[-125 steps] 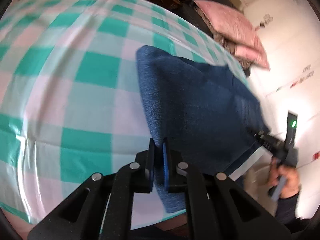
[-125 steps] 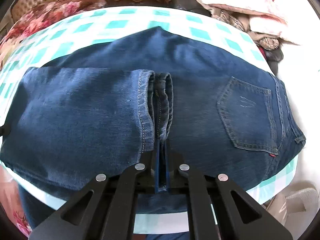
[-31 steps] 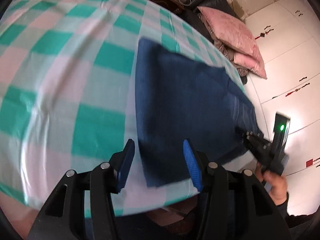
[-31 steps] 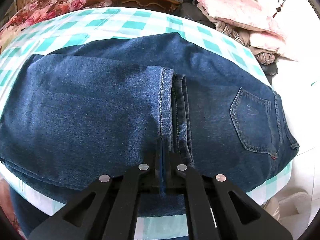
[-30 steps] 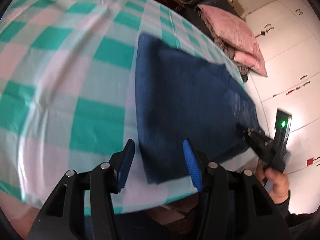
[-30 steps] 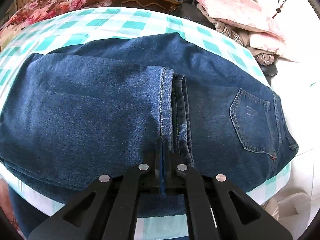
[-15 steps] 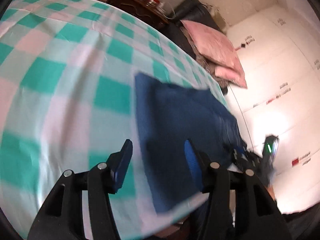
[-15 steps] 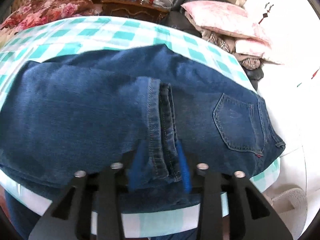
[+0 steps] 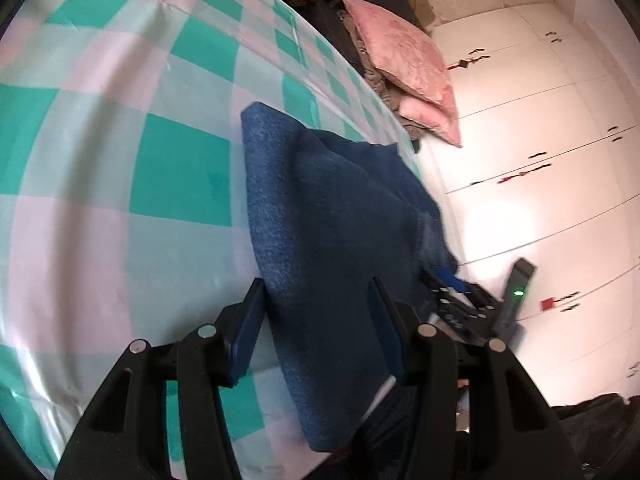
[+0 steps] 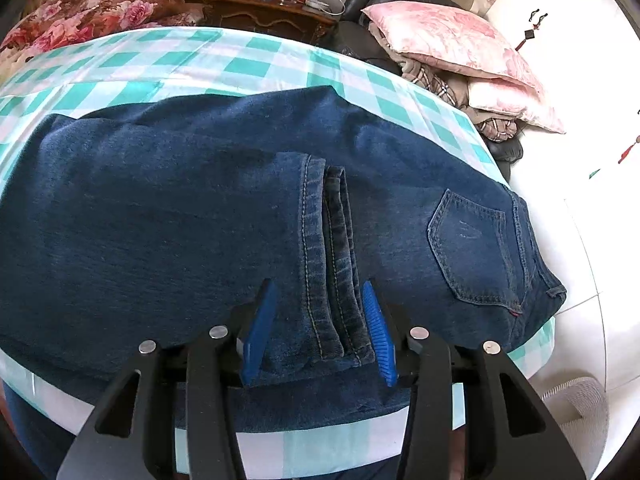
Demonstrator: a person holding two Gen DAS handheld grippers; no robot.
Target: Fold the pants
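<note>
Looks like one fold is down and the person is lining up the next. Both jaws are standing wide, gripping nothing: the right gripper (image 10: 318,326) is straddling the leg hems, the left gripper (image 9: 316,320) is hanging over the folded end. The jeans (image 10: 180,216) are lying doubled along the bed's (image 10: 224,60) near edge, dark denim, back pocket showing. Next probably means pinching that folded end and carrying it over the pocket.

Dark blue denim pants (image 10: 200,220) on a teal, white and pale pink checked sheet (image 10: 168,64). Pink pillows (image 10: 452,44). Black tongs (image 10: 320,328) with blue pads (image 10: 260,328).
</note>
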